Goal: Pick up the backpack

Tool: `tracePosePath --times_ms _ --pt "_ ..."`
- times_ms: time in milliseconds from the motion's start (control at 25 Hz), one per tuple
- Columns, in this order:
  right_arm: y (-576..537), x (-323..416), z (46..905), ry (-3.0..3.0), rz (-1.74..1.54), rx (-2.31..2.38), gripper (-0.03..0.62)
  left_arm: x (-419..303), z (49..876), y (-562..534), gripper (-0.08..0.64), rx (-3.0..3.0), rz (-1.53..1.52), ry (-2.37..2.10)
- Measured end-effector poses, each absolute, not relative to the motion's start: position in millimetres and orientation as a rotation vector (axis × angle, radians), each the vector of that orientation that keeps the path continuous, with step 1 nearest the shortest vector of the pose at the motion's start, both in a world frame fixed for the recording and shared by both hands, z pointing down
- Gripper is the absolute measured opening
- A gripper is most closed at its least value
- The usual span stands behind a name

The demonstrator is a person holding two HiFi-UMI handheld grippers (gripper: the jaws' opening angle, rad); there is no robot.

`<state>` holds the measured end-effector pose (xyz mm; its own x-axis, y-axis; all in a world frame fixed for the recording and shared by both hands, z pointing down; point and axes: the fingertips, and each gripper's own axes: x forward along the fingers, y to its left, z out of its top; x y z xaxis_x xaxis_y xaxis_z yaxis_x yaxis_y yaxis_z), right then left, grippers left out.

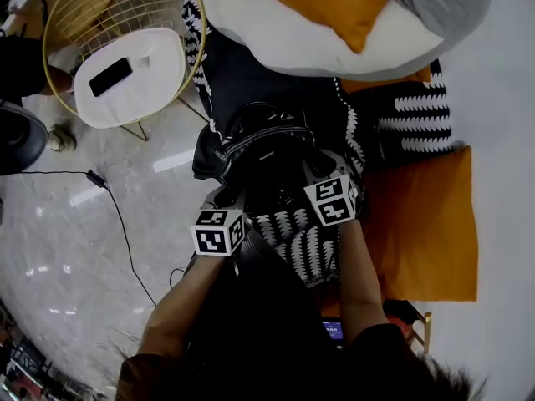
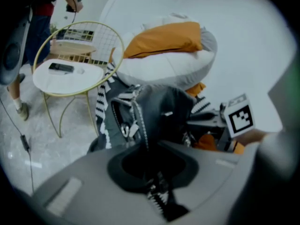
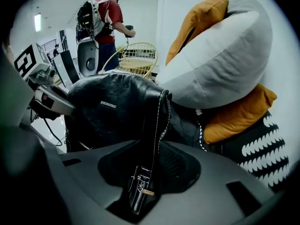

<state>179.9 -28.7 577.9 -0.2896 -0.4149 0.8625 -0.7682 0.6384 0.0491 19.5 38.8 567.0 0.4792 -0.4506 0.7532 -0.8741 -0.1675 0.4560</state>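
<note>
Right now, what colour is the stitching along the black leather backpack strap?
White, along the black leather backpack strap; clearest in the right gripper view.

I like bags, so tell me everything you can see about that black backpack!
The backpack is black, looks like leather, with white stitching, zips and a small printed label. It sags against the black-and-white blanket. The left gripper pinches a zipped strap; the right gripper pinches a stitched strap with a buckle.

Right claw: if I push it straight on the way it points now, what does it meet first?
The backpack itself: the right claw is shut on its stitched strap, and the bag's body sits right ahead. The grey cushion seems farther back, but depth is unclear.
</note>
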Motion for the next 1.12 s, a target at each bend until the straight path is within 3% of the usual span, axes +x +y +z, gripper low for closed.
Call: tracePosePath --times_ms 400,1120 --pt "8.0 185.4 541.4 -1.929 0.59 1.116 0.118 15.7 510.2 31.2 0.043 1.982 0.579 -1.08" --pt "45.9 162.0 430.2 -2.037 0.496 1.264 0.115 -9.8 399.6 46.6 0.037 2.186 0.541 -1.059"
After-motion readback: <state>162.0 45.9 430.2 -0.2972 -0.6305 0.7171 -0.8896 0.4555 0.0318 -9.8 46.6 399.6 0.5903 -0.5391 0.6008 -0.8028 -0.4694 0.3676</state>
